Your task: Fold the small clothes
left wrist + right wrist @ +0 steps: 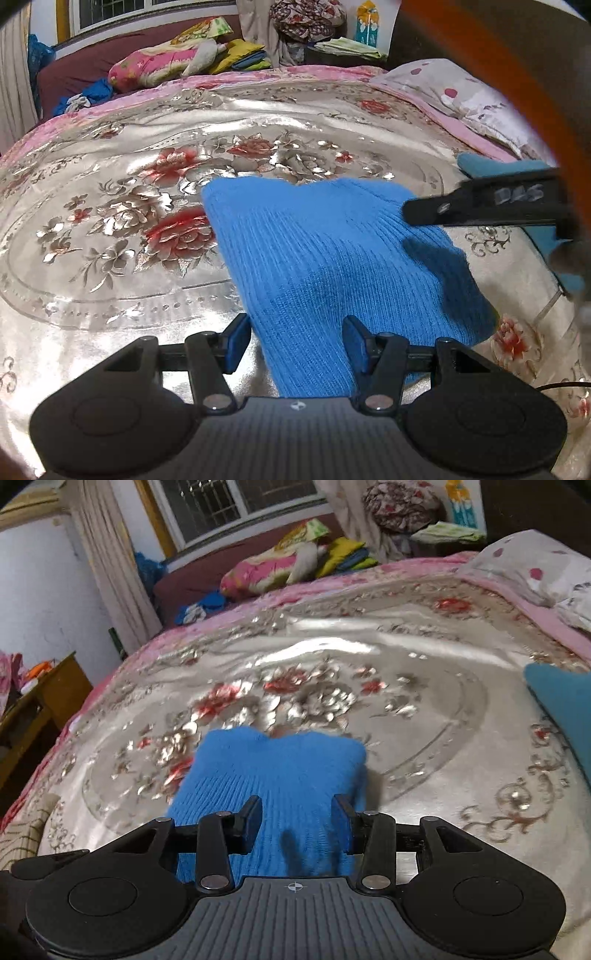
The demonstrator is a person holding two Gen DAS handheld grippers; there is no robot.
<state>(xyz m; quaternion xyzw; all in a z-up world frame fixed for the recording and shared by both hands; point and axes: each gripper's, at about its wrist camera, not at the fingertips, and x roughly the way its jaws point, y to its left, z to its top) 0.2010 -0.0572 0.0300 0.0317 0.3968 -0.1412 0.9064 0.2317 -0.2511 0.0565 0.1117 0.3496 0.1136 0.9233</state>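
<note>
Blue knitted garment (332,258) is seen lying flat on the glossy floral bedcover (129,221), near its front edge, apparently already folded at least once into a rough oblong; the far edge shows a shallow dip in the middle, so the layers are judged not quite even; left gripper (293,341) is held with its jaws apart, the knit passing between the blue pads (236,343) with a gap visible on either side, so nothing is clamped; right gripper (297,821) is likewise held with jaws standing apart over the near part of the same knit, no pinch being visible, though the frame is blurred; in the left wrist view the right gripper's finger is seen hovering just above the garment's right corner; risks noted: the bedcover looks slick, so a push or drag is likely to slide the whole garment rather than crease it; a pinch taken through the top layer only would peel the fold open; the loose ribbed knit may snag on a pad edge and be dragged off line; a second teal cloth (557,709) lies near at the right and could be caught by the right gripper.
</note>
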